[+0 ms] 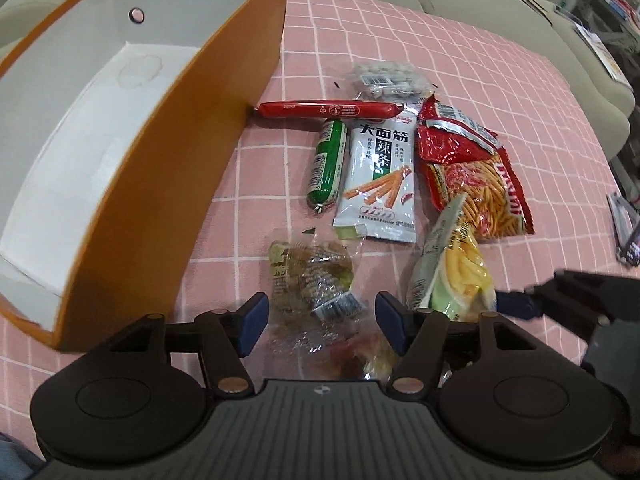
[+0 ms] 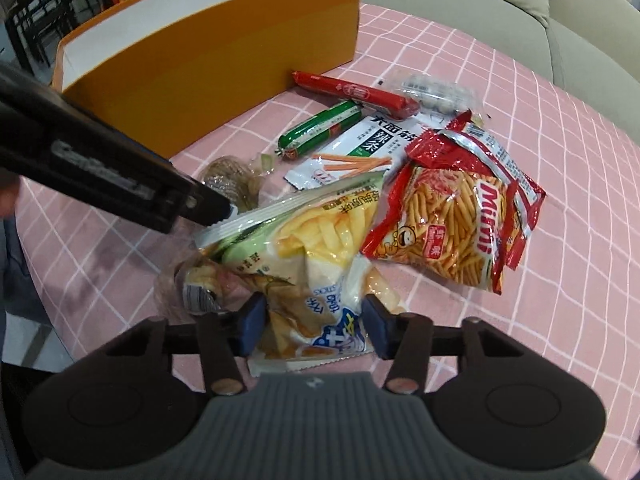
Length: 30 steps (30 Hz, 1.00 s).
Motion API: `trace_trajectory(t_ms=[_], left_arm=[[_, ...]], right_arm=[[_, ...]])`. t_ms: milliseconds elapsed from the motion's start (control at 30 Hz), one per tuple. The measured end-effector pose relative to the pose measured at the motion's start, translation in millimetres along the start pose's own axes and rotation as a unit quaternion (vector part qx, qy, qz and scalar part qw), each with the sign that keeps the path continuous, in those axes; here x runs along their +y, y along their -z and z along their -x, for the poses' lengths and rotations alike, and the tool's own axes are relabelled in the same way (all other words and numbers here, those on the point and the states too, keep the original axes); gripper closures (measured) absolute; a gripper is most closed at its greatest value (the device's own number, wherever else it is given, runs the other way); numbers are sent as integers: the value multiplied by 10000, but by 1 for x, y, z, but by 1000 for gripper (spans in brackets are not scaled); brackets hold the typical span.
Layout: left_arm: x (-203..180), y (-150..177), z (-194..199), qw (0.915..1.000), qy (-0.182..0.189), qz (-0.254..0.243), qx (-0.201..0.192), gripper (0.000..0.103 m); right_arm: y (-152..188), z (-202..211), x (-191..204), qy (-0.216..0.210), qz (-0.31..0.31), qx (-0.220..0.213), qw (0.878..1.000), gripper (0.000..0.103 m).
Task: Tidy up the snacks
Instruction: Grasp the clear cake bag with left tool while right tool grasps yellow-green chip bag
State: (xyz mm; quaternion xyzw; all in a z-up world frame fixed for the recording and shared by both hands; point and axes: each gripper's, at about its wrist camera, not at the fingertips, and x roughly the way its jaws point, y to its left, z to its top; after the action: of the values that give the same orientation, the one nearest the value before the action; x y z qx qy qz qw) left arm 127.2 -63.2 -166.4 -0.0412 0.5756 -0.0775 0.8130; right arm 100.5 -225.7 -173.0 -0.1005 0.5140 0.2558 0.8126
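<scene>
Snack packs lie on a pink checked cloth beside an empty orange box. My left gripper hangs open over a clear packet of brown snacks, its pads apart from it. My right gripper is shut on the near end of a yellow fries bag, which bunches between the pads. Further out lie a red sausage, a green sausage, a white spicy-strip pack and a red Mimi stick bag.
A clear pack of pale balls lies behind the red sausage. A small crinkled candy packet sits under my left gripper. A beige sofa borders the cloth at the back. Dark shelving stands behind the box.
</scene>
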Motion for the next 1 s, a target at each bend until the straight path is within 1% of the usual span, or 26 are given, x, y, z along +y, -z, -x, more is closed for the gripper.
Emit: trace_trajectory(t_ms=[100, 200, 333, 400, 467, 600, 633, 667, 767, 1000], left_arm=[[1, -2, -9, 9999, -11, 148, -7, 29], [2, -3, -16, 9997, -71, 228, 44, 29], [3, -5, -22, 9995, -160, 272, 75, 30], [3, -6, -24, 9995, -178, 265, 90, 33], [1, -6, -26, 9994, -228, 231, 99, 39], [0, -6, -28, 9992, -304, 258, 89, 41], [0, -7, -28, 9991, -326, 239, 94, 43], [-1, -7, -27, 9991, -358, 223, 80, 47], [-1, -8, -22, 9993, -308, 223, 45, 58], [-3, -3, 1, 9991, -189, 352, -124, 62]], right_arm=[[-1, 3, -1, -12, -172, 0, 9999, 65], [-4, 1, -3, -44, -368, 41, 9993, 66], [-6, 0, -1, 1, -442, 115, 9990, 66], [-6, -1, -1, -6, -477, 138, 9988, 66], [-7, -1, -1, -9, -490, 150, 9987, 66], [-8, 0, -1, -5, -511, 164, 9986, 67], [-8, 1, -2, -4, -518, 158, 9985, 68], [-8, 2, -2, -9, -523, 152, 9985, 68], [-7, 7, -2, -48, -534, 104, 9985, 70], [-4, 20, -6, -129, -515, 4, 9986, 74]])
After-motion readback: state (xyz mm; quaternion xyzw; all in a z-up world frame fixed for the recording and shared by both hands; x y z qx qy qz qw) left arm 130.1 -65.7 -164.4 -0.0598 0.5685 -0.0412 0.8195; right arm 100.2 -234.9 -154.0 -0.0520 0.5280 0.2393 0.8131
